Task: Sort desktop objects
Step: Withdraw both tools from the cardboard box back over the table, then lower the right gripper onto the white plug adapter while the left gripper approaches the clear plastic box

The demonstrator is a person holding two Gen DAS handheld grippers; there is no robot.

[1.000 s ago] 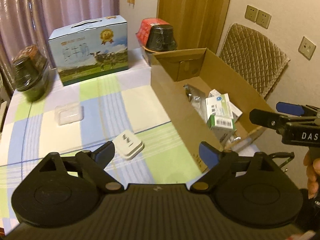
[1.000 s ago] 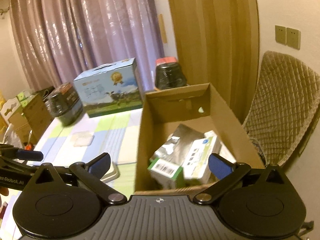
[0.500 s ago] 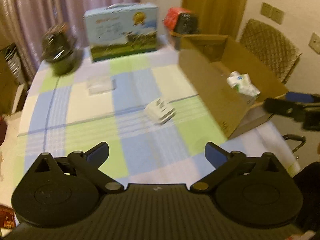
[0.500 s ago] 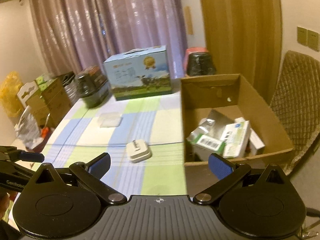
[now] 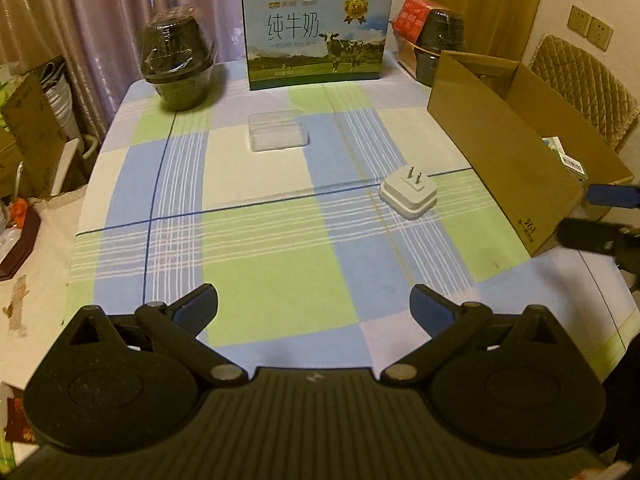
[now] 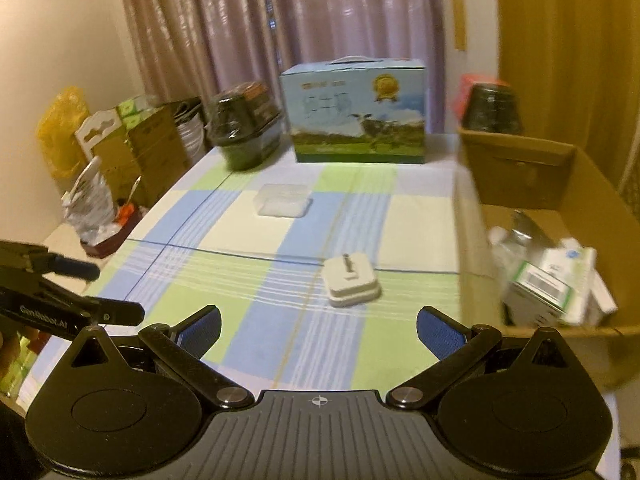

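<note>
A white plug adapter (image 5: 408,196) lies prongs-up on the checked tablecloth (image 5: 280,280), close to the open cardboard box (image 5: 500,152). A clear plastic case (image 5: 278,130) lies farther back on the cloth. My left gripper (image 5: 314,306) hangs open over the near part of the cloth with nothing between its fingers. My right gripper (image 6: 319,325) is open too, and the adapter (image 6: 351,278) lies just beyond its fingertips. The cardboard box (image 6: 520,168) holds small medicine cartons (image 6: 552,280) and a foil pack. Each gripper shows at the edge of the other's view.
A blue milk carton (image 5: 316,36) stands at the table's far edge. Dark wrapped containers sit at the back left (image 5: 178,66) and back right (image 5: 440,36). Boxes and bags (image 6: 132,148) crowd the floor left of the table; a quilted chair (image 5: 584,88) stands right.
Both views have drawn back from the cardboard box and swung left, so the whole cloth now shows. The left jaws stand a little wider than a second ago.
</note>
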